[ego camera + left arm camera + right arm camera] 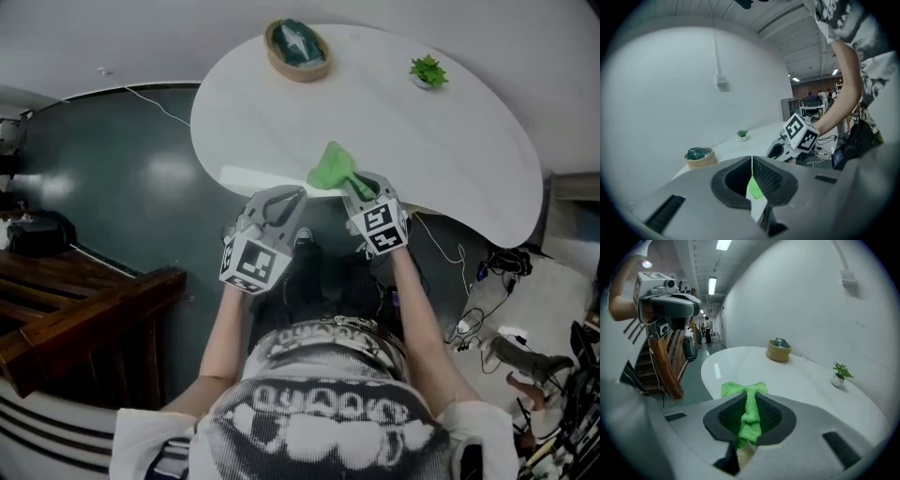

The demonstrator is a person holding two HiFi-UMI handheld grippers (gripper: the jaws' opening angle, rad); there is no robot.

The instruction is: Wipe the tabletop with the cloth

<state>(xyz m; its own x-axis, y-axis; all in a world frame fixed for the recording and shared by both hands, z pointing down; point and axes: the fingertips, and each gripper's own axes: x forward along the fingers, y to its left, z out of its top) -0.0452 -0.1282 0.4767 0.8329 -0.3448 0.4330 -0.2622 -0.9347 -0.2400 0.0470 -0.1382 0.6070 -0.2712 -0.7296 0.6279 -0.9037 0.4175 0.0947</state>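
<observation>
My right gripper (362, 188) clamps the cloth (330, 169); I should press it flat on the table (394, 122), left gripper (280, 203) closed, empty.

Green cloth (331, 169), bunched, pinched in R tongs (360, 187) at white tabletop (375, 122) edge.

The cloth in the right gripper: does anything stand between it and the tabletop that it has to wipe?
Nothing visible does. The right gripper is shut on the cloth at the tabletop's near edge. The basket and the small plant stand along the far edge, away from it.
</observation>
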